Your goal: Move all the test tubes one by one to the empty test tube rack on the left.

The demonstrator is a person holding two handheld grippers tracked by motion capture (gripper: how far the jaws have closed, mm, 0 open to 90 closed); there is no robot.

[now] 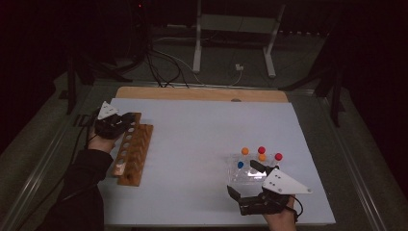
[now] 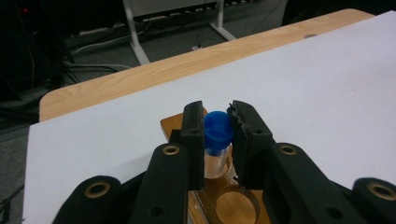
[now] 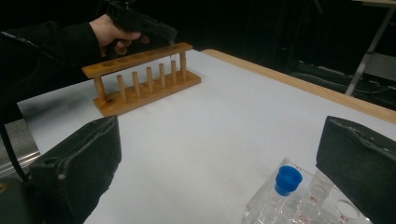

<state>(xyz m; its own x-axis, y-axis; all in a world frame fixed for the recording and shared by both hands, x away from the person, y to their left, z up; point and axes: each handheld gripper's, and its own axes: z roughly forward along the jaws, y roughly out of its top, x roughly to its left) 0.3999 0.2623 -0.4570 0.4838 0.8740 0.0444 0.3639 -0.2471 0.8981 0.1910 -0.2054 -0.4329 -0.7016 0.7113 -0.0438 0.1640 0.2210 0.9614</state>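
Note:
My left gripper (image 2: pixel 218 135) is shut on a clear tube with a blue cap (image 2: pixel 218 129), which stands upright over the far end of the wooden tube rack (image 2: pixel 229 203). In the high view the left gripper (image 1: pixel 126 126) sits at the far end of the wooden rack (image 1: pixel 132 154) on the table's left. My right gripper (image 1: pixel 245 180) stands open near the front right, beside a clear plastic tube holder (image 1: pixel 239 176). In the right gripper view its wide-apart pads (image 3: pixel 79 168) frame a blue-capped tube (image 3: pixel 287 179) in that holder (image 3: pixel 280 207).
The holder carries orange (image 1: pixel 245 150), red (image 1: pixel 261 149) and blue (image 1: pixel 240 164) capped tubes. A white sheet (image 1: pixel 192 144) covers the wooden table, whose far edge (image 1: pixel 202 94) shows. Cables and a stand's legs (image 1: pixel 197 48) lie on the floor beyond.

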